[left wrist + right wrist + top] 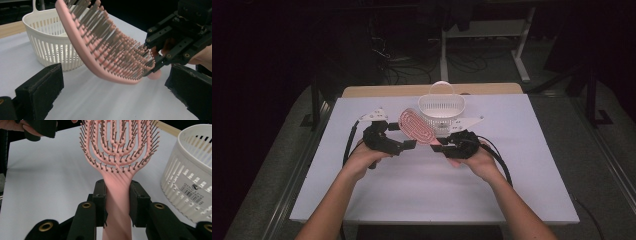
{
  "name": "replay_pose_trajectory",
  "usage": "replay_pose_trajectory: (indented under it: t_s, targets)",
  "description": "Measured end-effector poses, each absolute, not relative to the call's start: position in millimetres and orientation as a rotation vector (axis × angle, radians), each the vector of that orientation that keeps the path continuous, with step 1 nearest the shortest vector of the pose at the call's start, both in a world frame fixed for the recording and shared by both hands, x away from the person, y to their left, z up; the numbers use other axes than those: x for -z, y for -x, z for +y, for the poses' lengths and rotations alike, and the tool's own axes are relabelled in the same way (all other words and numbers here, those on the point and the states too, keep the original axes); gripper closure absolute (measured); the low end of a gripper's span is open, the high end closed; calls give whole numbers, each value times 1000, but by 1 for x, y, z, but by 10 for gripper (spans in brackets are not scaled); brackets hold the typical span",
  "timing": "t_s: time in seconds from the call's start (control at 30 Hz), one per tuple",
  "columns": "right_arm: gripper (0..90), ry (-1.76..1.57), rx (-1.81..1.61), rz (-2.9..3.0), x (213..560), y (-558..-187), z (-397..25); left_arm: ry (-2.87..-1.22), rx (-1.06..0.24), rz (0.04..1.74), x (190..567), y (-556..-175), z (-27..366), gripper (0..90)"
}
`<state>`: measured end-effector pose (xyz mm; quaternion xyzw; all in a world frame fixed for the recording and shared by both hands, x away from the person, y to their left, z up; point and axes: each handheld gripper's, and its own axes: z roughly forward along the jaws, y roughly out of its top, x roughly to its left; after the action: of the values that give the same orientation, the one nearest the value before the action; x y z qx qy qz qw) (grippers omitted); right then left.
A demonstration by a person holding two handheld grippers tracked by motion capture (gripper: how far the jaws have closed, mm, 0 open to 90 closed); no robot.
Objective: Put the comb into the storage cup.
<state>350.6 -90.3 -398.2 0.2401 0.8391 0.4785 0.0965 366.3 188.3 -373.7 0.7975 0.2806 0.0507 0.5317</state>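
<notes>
- One counter (512, 190) with a white top is carrying everything; its far wooden edge is partly lying behind the basket.
- One white slotted basket (441, 111) with a loop handle is standing on the counter, just behind the brush; its right side is running out of frame in the right gripper view.
- One pink vented hairbrush (414, 127) is being held above the counter, its bristled head pointing away toward the basket; the head's tip is running out of frame in both gripper views.
- Two grippers: the right gripper (117, 202) is clamping its jaws on the brush handle, while the left gripper (110, 100) is hanging with jaws spread wide, grasping nothing, beside the brush head.
</notes>
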Motion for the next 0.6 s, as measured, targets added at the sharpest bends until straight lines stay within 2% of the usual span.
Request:
replay_pose_trajectory:
  t_s: [0.17,0.6]
  targets:
    - [689,-693,-1416,2493,401,-349,-87,-1889,-134,690,373,-367,190,5]
    - [689,-653,-1416,2492,405,-345,-78,-1876,-142,716,372,-367,191,91]
